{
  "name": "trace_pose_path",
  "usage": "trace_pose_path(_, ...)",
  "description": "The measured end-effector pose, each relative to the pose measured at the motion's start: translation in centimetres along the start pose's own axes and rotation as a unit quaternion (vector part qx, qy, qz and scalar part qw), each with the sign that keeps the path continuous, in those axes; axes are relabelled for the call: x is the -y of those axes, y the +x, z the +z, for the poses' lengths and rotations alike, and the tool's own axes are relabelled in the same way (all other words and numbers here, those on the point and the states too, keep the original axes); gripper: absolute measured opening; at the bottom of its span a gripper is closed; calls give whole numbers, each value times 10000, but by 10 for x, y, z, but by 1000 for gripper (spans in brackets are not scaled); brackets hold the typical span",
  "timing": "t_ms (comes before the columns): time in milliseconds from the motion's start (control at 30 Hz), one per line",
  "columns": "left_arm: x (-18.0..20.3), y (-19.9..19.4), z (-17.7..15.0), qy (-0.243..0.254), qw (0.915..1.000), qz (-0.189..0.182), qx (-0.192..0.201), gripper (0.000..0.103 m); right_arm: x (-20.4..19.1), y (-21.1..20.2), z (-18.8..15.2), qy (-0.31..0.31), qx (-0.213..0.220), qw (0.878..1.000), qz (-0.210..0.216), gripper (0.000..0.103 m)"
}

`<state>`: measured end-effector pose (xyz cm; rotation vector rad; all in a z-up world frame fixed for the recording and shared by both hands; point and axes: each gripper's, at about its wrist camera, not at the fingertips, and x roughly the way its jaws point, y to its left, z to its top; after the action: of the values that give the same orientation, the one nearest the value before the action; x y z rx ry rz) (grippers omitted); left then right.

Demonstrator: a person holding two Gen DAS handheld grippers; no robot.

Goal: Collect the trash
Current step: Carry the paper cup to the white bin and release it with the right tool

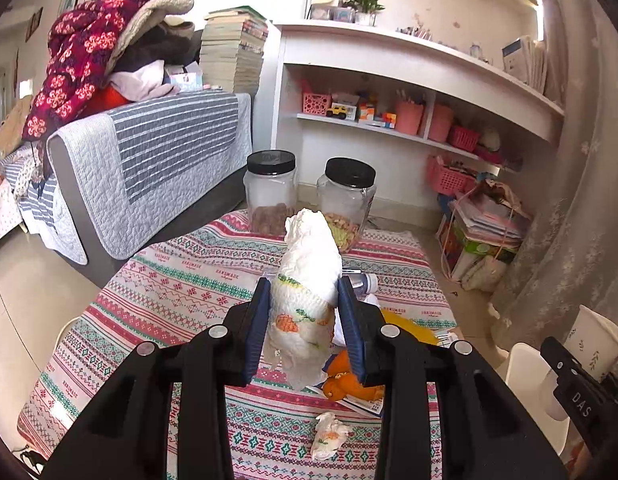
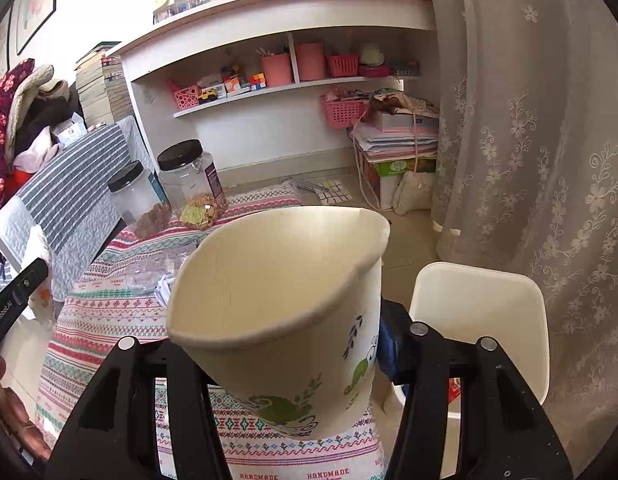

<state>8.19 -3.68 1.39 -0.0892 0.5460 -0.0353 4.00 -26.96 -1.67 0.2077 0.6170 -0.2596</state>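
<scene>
My left gripper (image 1: 305,300) is shut on a crumpled white paper towel (image 1: 309,280) with an orange and green print, held above the patterned tablecloth (image 1: 181,280). Below it lie orange peel (image 1: 345,380) and a smaller crumpled tissue (image 1: 329,436). My right gripper (image 2: 293,360) is shut on a white paper cup (image 2: 281,312) with green leaf print, squeezed out of round and tilted with its mouth toward the camera. The cup (image 1: 597,344) and the right gripper also show at the left wrist view's right edge. A white bin (image 2: 481,320) stands on the floor just right of the cup.
Two black-lidded clear jars (image 1: 271,192) (image 1: 347,200) stand at the table's far edge. A crushed plastic bottle (image 2: 157,272) lies on the cloth. A sofa with a striped cover (image 1: 149,184) is left, white shelves (image 1: 389,120) behind, a lace curtain (image 2: 529,160) right.
</scene>
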Motion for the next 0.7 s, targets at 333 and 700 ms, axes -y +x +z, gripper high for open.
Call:
trace_pose_path(333, 45, -14, -7, 248, 9988, -381, 167, 35, 31, -12, 2, 3, 333, 9980, -538, 51)
trace_pose_path(700, 99, -21, -22, 638, 9951, -748, 140, 35, 91, -8, 4, 406, 282, 9924, -1124, 52)
